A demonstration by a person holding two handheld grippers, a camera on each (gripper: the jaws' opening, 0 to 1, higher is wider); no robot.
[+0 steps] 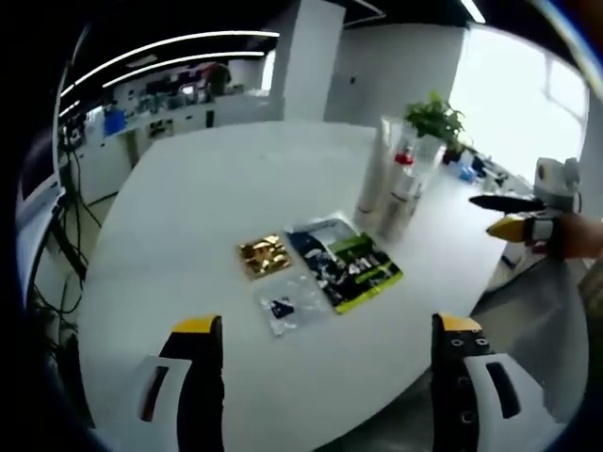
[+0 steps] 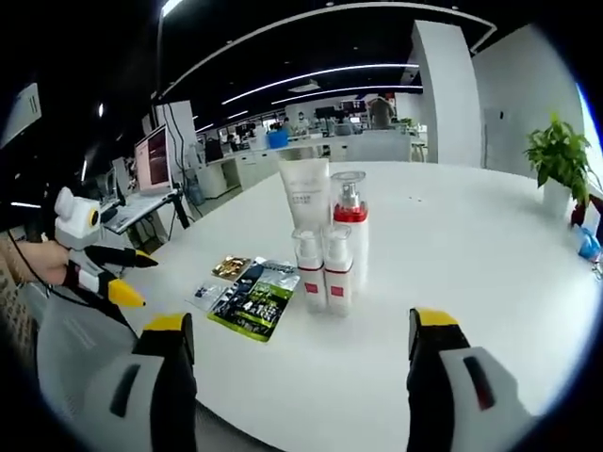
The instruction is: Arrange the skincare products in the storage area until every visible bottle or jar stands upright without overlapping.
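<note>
Left gripper (image 1: 325,325): jaws spread wide, nothing between them, held above the near edge of the white worktop (image 1: 207,198). Right gripper (image 2: 300,325): jaws likewise wide apart and empty, over the worktop's edge on the other side.

Skincare products form one tight cluster on the worktop. In the right gripper view: a white tube (image 2: 304,193) stands upright at the back; just beside it a pump bottle (image 2: 350,231) with a clear cap and red collar, upright; in front, two small white bottles (image 2: 323,271) with red bands, upright, side by side, touching or nearly so. In the left gripper view the same cluster (image 1: 396,184) lies beyond the sachets, toward a potted plant (image 1: 435,118).

Flat on the worktop near the cluster: a large dark-and-green sachet (image 1: 344,264), a gold foil packet (image 1: 263,254), and a small clear packet (image 1: 283,306). The clear packet lies just beside the green sachet; overlap cannot be told.

The right gripper also shows at the right edge of the left gripper view, its jaws open, in a hand (image 1: 575,235).
</note>
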